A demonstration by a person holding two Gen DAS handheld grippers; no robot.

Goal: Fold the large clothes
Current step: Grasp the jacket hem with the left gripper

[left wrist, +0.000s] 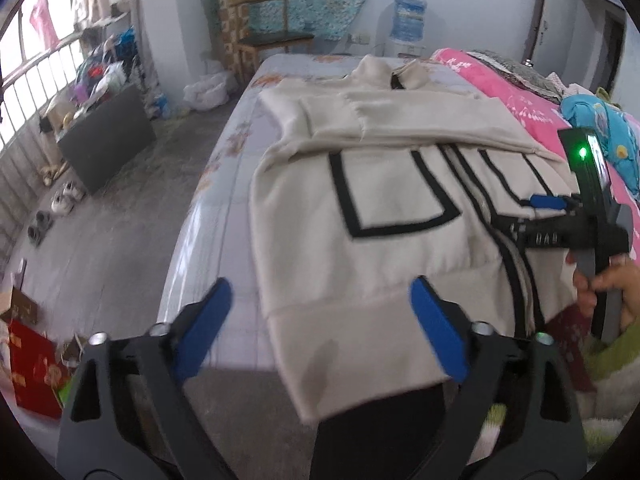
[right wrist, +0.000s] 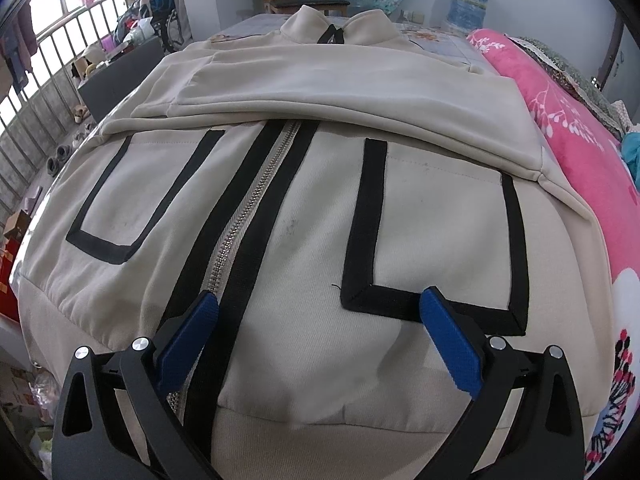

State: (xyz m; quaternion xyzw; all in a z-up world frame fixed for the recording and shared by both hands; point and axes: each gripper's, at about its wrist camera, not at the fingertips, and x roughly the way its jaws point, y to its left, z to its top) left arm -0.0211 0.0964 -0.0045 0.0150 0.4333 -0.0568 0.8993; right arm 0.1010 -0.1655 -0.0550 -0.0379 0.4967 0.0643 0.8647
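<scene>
Left wrist view: the cream zip jacket (left wrist: 384,208) lies front-up on the bed (left wrist: 224,184), sleeves folded across its chest, hem hanging over the bed's near edge.
Left gripper (left wrist: 320,312): jaws spread wide with nothing between them, poised over the jacket's hem corner; this view is blurred.
Right gripper (right wrist: 318,316): jaws wide apart above the jacket's lower front, one finger beside the zipper (right wrist: 256,200), the other at the corner of a black-trimmed pocket (right wrist: 432,240); it holds nothing. Whether the tips touch the cloth I cannot tell.
Risk, slipping: the hem overhangs the bed, so a one-sided pull could, I'd say, drag the whole jacket off toward the floor.
Risk, sleeves: they rest loose on the chest; lifting the hem quickly could shake them out.
Risk, thin grab: pinching only the top layer would leave the back panel behind and bunch the fold.
Surface: pale floral sheet under the jacket; a pink blanket (right wrist: 568,128) just beside it.
Room: beyond the jacket's collar, a wooden chair (left wrist: 268,28) and a water dispenser (left wrist: 408,20); window bars, shoes and clutter on the jacket's far side from the blanket.
</scene>
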